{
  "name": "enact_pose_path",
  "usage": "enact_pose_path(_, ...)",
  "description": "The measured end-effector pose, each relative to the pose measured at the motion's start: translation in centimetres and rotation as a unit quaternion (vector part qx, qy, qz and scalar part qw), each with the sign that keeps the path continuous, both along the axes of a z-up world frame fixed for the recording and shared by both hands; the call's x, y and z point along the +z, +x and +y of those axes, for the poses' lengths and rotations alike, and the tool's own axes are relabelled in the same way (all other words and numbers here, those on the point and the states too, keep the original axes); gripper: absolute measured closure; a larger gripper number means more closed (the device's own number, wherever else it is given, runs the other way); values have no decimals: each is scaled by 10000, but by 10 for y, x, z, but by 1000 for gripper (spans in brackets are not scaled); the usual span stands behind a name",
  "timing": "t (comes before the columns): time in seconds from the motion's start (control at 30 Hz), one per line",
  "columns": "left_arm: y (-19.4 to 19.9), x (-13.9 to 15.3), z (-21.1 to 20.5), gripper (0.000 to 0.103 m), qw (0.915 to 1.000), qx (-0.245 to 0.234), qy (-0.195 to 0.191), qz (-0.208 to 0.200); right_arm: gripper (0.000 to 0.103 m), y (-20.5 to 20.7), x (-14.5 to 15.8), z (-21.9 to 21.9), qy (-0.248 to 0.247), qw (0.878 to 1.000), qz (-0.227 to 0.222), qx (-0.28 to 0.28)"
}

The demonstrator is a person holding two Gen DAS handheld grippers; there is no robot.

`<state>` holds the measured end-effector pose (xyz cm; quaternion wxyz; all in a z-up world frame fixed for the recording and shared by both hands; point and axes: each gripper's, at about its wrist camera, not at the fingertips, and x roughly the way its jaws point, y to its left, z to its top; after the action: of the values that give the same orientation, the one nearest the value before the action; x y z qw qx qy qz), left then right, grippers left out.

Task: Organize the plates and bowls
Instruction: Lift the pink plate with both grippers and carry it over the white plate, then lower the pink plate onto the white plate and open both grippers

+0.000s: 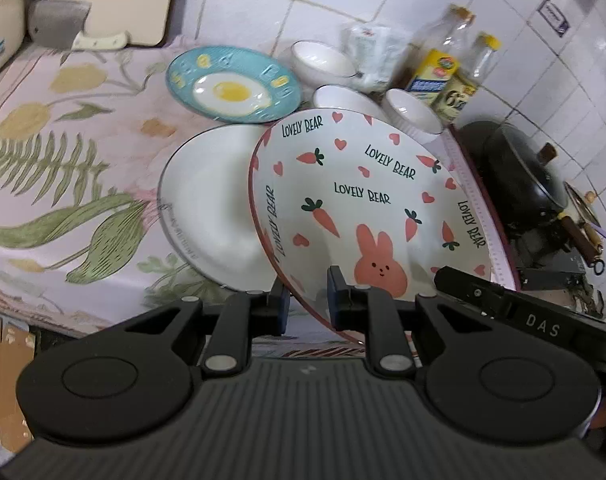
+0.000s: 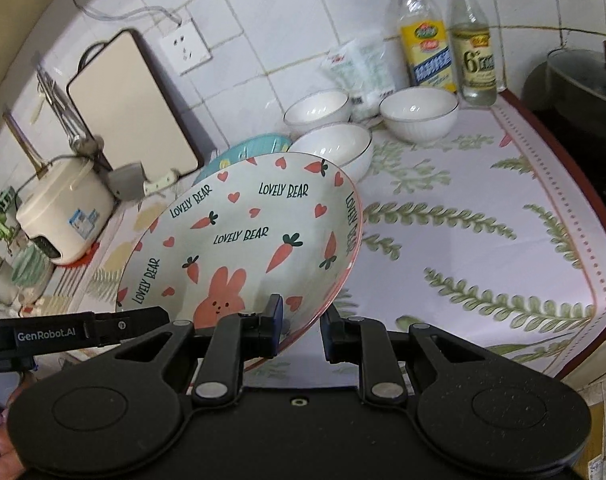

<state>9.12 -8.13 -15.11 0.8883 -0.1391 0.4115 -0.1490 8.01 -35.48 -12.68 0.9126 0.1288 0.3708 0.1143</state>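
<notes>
White wall tiles back a counter spread with a floral tablecloth printed with ferns and tulips. Above that cloth a rabbit-and-carrot plate, lettered "LOVELY BEAR" and edged in pink, is held tilted off the surface by both tools at once. The left gripper is clamped on the plate's near rim, one pad under the plate and one over its printed face just beside the pink rabbit. The right gripper pinches the same near rim a little further along, its left pad on the printed face and its right pad behind the pink edge. In the left wrist view the right tool's black arm shows beside the plate's lower right edge; in the right wrist view the left tool's arm lies along its lower left.

Just behind and left of the held plate, a plain white plate lies flat on the cloth, partly hidden by it. Further back sits a blue fried-egg plate. Three white bowls stand near the wall, just in front of a clear bag and two bottles. To the far left a cream cutting board leans on the tiles, with a cleaver and a rice cooker near it. A dark lidded pot sits beyond the cloth's right edge.
</notes>
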Motion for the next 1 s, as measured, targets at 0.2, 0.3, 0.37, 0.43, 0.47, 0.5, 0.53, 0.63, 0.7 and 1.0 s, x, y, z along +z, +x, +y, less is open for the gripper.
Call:
enact_pose_path(0.2,12,-24,19,86,9996,73,-17,284,79,17,-20,21,-30,9995,307,51)
enact_pose_path(0.3,21,-33,28,86,9990,91,-47,437,79,25,-28,28,-25,9987,495,98)
enact_pose_path(0.37,25,-38,32,86,9985,129,-77,536,79,31,-32,34,-84,9980,616,97)
enact_pose_path(0.43,27,-42,35,86,9980,183,-56,604,79,35,-34,40,-129,9971,744,46)
enact_pose_path(0.47,29,-44,36,86,9977,198,-31,642,79,37,-36,43,-174,9965,817,44)
enact_pose_path(0.5,30,-46,37,85,9975,234,-61,662,79,39,-37,45,-210,9963,832,51)
enact_pose_path(0.53,32,-46,38,85,9972,257,-90,691,79,41,-37,48,-279,9962,819,63)
enact_pose_path(0.63,37,-48,42,85,9964,338,-139,767,79,49,-37,52,-322,9954,900,69)
enact_pose_path(0.7,40,-50,43,85,9955,405,-190,837,79,55,-37,54,-378,9946,958,93)
enact_pose_path(1.0,61,-51,44,85,9907,634,-236,1180,77,71,-37,66,-596,9927,1040,125)
